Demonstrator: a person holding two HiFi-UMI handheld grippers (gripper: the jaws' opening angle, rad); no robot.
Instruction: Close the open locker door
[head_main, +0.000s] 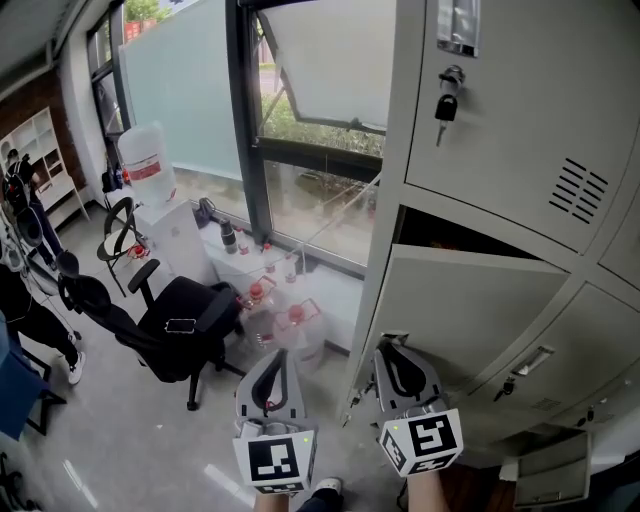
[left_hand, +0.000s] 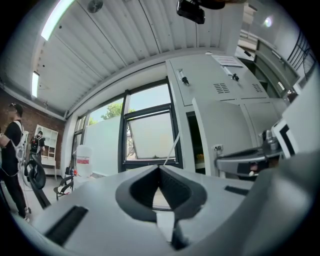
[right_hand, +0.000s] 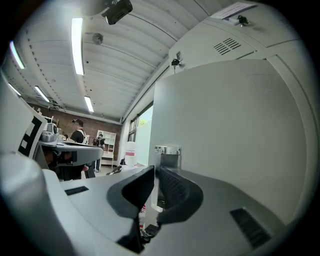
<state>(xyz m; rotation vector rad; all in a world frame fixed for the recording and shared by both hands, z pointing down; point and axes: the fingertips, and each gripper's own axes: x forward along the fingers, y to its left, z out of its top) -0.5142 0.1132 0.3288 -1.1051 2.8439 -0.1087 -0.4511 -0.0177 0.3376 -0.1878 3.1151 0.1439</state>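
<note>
Left gripper (head_main: 278, 352): fingers pressed together, empty.
Right gripper (head_main: 393, 346): fingers pinching free edge of open pale-grey metal locker door (head_main: 470, 300).

Pale grey locker door (head_main: 470, 315) stands partly open.

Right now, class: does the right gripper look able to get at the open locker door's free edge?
Probably yes. The right gripper sits right at the open locker door's free edge, by its latch, jaws seemingly closed on it; nothing stands between.
</note>
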